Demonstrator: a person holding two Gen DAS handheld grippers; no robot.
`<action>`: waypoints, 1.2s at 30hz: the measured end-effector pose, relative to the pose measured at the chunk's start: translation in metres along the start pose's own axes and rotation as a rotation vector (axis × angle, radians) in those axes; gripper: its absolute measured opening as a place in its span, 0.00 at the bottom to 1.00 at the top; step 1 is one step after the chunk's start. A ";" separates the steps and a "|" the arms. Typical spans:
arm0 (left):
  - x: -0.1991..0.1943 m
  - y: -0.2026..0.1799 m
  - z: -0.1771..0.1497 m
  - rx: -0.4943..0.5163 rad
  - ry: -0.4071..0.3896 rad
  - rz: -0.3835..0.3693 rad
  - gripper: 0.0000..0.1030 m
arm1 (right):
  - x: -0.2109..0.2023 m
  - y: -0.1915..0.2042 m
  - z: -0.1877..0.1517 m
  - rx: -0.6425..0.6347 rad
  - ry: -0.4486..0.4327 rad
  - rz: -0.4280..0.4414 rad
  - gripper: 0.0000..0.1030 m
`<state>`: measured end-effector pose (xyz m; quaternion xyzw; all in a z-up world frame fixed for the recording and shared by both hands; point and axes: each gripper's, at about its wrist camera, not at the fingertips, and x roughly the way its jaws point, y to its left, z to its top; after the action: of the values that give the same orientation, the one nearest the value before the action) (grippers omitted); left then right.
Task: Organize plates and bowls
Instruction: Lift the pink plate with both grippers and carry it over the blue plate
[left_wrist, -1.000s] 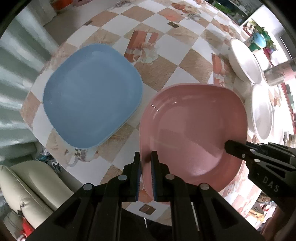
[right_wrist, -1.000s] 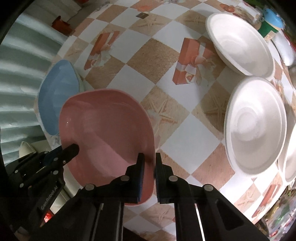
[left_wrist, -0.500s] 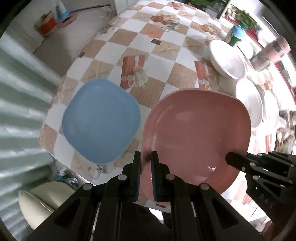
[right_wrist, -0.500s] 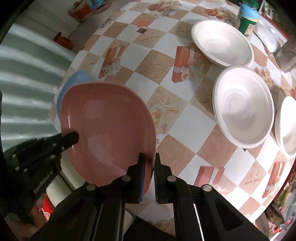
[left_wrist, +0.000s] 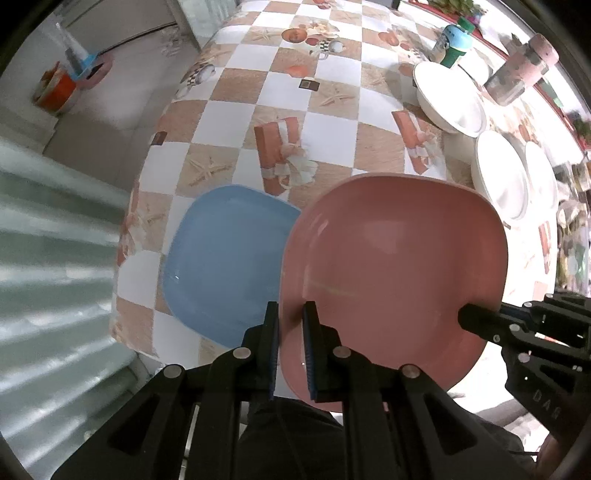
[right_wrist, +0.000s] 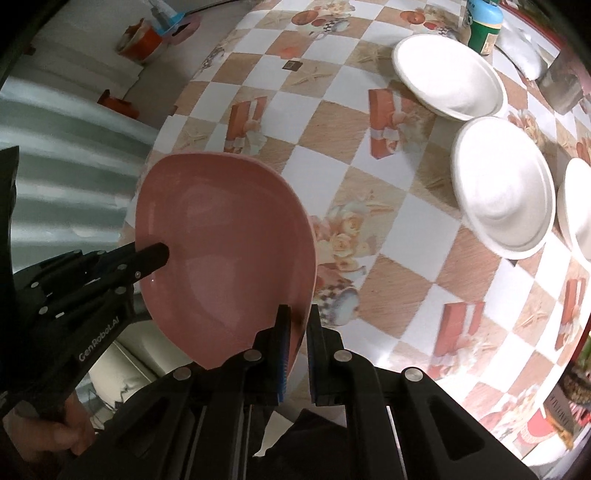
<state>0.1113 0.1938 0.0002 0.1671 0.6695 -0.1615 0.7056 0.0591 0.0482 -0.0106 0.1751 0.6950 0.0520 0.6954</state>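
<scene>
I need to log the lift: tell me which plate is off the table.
The pink plate, clamped at opposite rims by the left gripper and right gripper. The blue plate lies flat on the table.

Checkered tablecloth (left_wrist: 332, 122) with seashell prints, green blue-lidded bottle (right_wrist: 485, 26), orange tub (left_wrist: 53, 92) on floor

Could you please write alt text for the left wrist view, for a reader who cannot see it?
The left gripper and right gripper each clamp an edge of a pink plate, held above a checkered tablecloth. A blue plate lies on the cloth to its left; white bowls sit at the far right.
</scene>
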 end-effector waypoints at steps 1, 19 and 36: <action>0.000 0.003 0.001 0.009 0.001 -0.002 0.13 | 0.001 0.002 0.001 0.011 0.000 0.003 0.10; 0.026 0.079 -0.005 0.148 0.069 0.027 0.14 | 0.050 0.084 0.003 0.097 0.055 0.022 0.10; 0.041 0.078 0.032 0.347 0.041 0.099 0.15 | 0.079 0.098 0.026 0.324 0.029 0.031 0.10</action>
<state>0.1774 0.2487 -0.0379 0.3223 0.6368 -0.2365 0.6593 0.1040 0.1604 -0.0556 0.2950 0.7014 -0.0478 0.6472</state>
